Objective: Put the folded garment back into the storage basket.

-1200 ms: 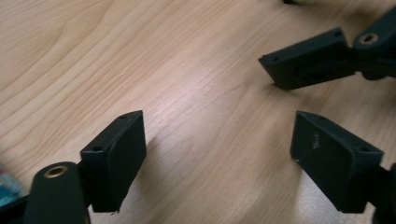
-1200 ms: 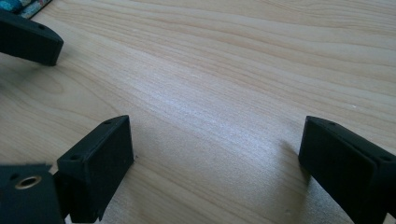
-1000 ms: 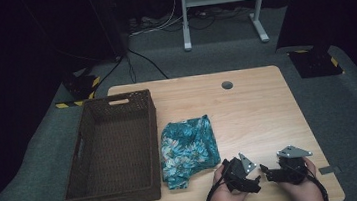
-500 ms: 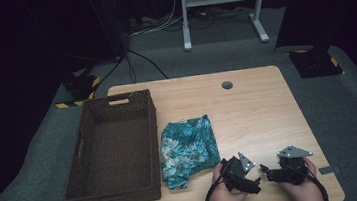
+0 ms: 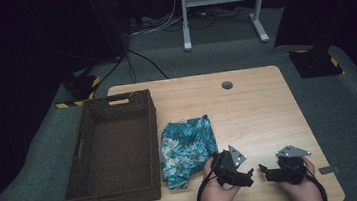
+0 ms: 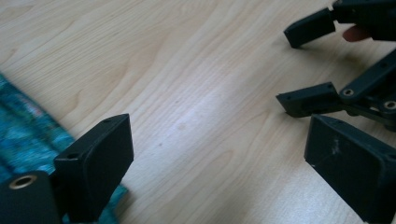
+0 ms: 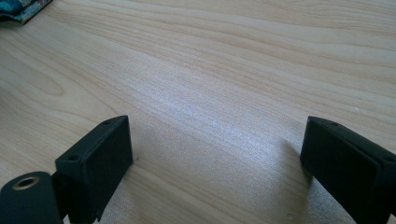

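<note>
Both tools gape wide, empty: left tool (image 5: 249,176) and right tool (image 5: 264,171) face each other over bare bench (image 5: 258,112). Left gripper view catches the teal cloth (image 6: 23,126) beside its jaw; high view adds the wicker basket (image 5: 114,150) beyond it.

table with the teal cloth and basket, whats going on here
A person holds the left gripper and right gripper low over the near edge of the wooden table, both open and holding nothing. A crumpled teal floral cloth lies just left of them, beside an empty brown wicker basket.
</note>
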Demonstrator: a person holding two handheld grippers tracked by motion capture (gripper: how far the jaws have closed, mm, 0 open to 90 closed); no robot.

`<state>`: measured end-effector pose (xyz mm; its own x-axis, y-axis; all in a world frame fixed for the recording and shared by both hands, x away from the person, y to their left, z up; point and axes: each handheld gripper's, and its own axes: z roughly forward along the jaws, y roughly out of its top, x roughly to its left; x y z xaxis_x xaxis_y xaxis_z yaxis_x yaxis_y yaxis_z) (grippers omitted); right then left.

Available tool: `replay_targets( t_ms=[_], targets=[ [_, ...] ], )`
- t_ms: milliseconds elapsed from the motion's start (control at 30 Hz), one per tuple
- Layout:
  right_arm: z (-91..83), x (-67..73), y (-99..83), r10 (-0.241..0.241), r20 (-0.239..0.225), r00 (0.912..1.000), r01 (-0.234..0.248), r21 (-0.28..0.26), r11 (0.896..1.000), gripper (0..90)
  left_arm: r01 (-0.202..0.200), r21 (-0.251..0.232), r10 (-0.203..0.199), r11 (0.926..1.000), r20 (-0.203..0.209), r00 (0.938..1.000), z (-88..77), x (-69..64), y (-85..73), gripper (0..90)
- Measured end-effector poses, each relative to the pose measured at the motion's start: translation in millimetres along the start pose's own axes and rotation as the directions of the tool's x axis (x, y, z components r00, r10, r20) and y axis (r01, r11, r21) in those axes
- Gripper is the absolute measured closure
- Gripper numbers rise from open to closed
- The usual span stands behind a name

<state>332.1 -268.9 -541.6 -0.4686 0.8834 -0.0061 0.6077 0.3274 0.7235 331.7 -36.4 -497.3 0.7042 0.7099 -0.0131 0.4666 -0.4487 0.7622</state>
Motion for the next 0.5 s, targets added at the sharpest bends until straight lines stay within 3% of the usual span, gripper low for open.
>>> replay_targets(
  t_ms=[100,500],
  targets=[
    [-0.1,-0.1,-0.1,0.0,-0.001,1.0,0.0,0.0,1.0,9.3,0.028,-0.009,-0.028,0.9996,-0.007,0.9996,-4.2,8.6,2.5,9.1],
    [-0.5,-0.4,-0.5,0.0,-0.002,1.0,0.0,0.0,1.0,9.3,0.05,-0.028,-0.051,0.9983,-0.035,0.9981,-11.4,26.4,10.0,9.7]
  ],
)
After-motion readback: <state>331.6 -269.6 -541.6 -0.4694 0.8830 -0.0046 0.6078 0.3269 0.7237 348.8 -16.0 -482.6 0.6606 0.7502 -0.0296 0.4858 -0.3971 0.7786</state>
